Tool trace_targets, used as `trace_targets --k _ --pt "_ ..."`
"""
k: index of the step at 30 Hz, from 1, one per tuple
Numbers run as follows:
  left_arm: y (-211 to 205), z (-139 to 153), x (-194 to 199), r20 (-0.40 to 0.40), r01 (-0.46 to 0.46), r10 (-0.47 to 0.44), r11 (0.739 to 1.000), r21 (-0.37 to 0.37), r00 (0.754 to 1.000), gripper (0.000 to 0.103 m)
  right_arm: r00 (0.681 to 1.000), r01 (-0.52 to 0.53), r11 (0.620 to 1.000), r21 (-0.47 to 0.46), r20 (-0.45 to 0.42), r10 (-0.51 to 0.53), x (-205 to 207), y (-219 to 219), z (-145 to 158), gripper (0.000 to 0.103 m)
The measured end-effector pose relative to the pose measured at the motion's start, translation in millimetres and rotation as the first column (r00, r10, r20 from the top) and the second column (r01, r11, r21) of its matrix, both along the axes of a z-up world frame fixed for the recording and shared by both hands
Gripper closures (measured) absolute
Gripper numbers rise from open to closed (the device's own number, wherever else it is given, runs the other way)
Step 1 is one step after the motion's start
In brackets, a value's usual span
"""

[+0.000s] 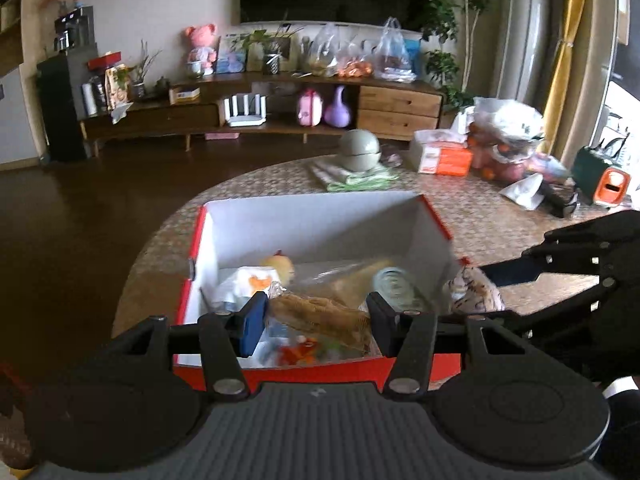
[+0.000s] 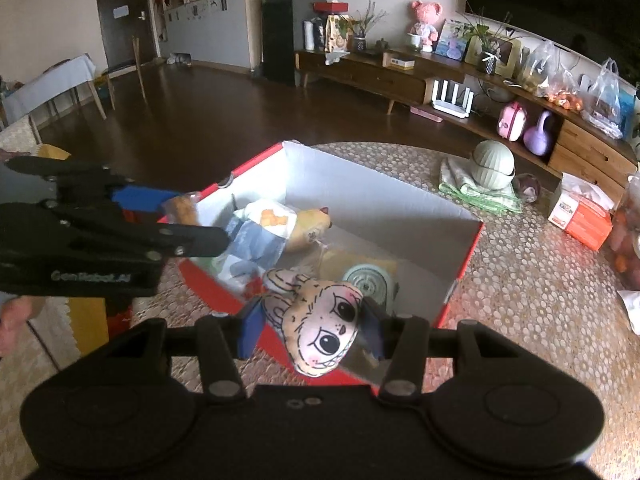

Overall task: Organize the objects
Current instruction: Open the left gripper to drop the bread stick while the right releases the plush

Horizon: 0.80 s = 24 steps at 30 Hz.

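Observation:
A red box with a white inside (image 1: 312,204) (image 2: 384,188) stands open on the patterned table. In it lie a yellow plush toy (image 1: 282,266) (image 2: 310,230), a white packet with an orange print (image 1: 254,282) (image 2: 272,216) and a round green tin (image 1: 394,286) (image 2: 366,284). My left gripper (image 1: 316,314) (image 2: 192,220) is shut on a brown snack packet (image 1: 320,316) (image 2: 182,208) over the box's near edge. My right gripper (image 2: 312,320) (image 1: 480,278) is shut on a flat plush doll face (image 2: 320,330) (image 1: 476,290), which hangs at the box's right corner.
Behind the box, stacked green bowls (image 1: 359,150) (image 2: 493,166) sit on a folded cloth. An orange tissue box (image 1: 444,156) (image 2: 580,214), plastic bags of fruit (image 1: 504,140) and a green and orange device (image 1: 600,176) crowd the table's right side. A low wooden cabinet (image 1: 400,108) lines the far wall.

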<state>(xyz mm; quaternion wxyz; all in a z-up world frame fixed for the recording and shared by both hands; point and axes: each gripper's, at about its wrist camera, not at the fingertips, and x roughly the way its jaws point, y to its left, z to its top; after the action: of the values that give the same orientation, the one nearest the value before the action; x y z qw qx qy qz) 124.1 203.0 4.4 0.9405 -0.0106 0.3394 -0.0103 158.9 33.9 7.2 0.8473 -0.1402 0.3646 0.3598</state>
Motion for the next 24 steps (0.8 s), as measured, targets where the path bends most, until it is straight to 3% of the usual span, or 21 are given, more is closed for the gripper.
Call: trace_targets --k 13,24 --pt "3.0 -44.7 55.8 -0.052 0.012 -0.011 1.0 0.029 0.999 0.05 0.996 0.085 0.994 -0.065 0.009 -0.085 81.3 38.3 -30.6 0.051" --pt "-3.8 -75.1 91.8 -0.126 0.032 -0.028 0.999 0.023 0.992 0.05 0.993 0.11 0.988 -0.111 -0.032 -0.114 111.9 51.4 -60.1 0.048"
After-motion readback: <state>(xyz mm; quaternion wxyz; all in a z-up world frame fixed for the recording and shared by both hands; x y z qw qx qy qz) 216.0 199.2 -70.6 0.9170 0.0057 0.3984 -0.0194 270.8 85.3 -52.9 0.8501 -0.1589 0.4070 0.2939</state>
